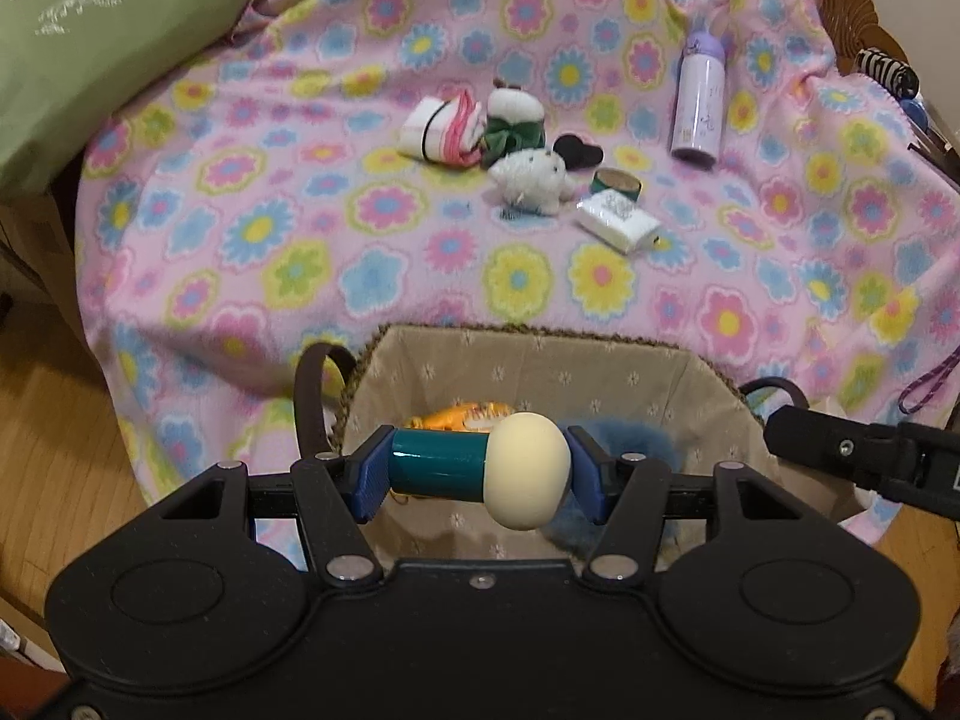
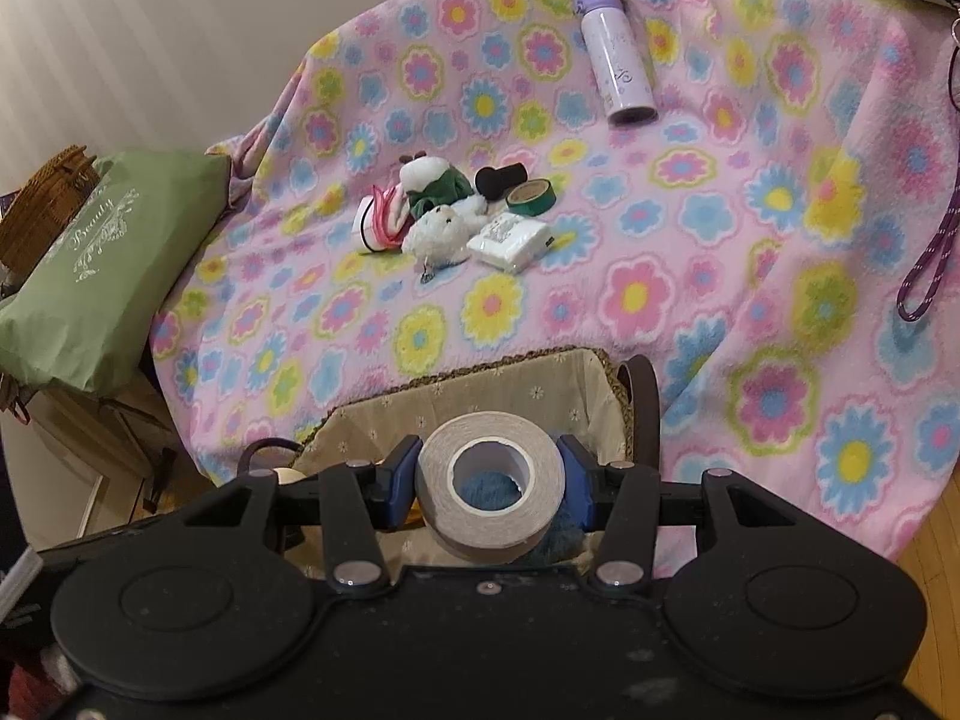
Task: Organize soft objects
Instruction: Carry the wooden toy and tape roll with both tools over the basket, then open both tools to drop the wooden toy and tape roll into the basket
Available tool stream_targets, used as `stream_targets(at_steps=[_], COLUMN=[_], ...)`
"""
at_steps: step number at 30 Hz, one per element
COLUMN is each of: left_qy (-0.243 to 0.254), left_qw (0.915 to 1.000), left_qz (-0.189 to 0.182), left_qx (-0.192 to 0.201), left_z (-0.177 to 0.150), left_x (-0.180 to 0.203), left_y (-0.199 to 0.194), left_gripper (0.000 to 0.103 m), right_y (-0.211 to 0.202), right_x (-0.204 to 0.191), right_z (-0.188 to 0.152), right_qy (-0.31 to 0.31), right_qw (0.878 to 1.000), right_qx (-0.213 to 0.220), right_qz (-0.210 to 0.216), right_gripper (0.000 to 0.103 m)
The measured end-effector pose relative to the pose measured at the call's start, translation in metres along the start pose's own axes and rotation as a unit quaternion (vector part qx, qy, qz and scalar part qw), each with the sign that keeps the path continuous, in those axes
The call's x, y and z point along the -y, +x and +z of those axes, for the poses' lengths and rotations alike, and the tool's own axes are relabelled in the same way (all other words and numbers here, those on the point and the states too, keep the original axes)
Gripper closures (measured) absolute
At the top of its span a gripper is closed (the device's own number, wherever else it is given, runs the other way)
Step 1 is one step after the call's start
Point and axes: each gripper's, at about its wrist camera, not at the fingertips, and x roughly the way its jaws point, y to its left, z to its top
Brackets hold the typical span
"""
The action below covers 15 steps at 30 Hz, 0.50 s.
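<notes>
White plush toy (image 1: 531, 180), panda plush (image 1: 515, 108), rolled socks (image 1: 444, 129) clustered on flowered blanket (image 1: 300, 210)

Wide bare flowered blanket (image 1: 384, 276) lies between the near lined basket (image 1: 540, 360) and the far cluster of plush toys (image 1: 531, 180), tissue pack (image 1: 618, 222) and tape. A lilac bottle (image 1: 699, 102) blocks the far right; a green cushion (image 1: 90, 66) bounds the left.

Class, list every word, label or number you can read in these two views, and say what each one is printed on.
"Beauty": white script on the green bag.
Purple bottle: dark markings, too small to read.
White packet: grey print, too blurred to read.
Nothing else carries legible text.
</notes>
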Motion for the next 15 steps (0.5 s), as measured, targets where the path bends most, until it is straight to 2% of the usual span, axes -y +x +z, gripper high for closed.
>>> stream_targets(at_steps=[15], left_qy=[-0.008], left_qw=[0.9998], left_qz=[0.001], left_qx=[-0.019], left_z=[-0.0026], left_x=[-0.0035], left_y=[0.0060], left_gripper=[0.047], right_y=[0.0081], right_x=[0.0036], right_z=[0.0018], right_qy=[0.004], right_qw=[1.000], right_qx=[-0.029], right_qz=[-0.004], right_gripper=[0.054])
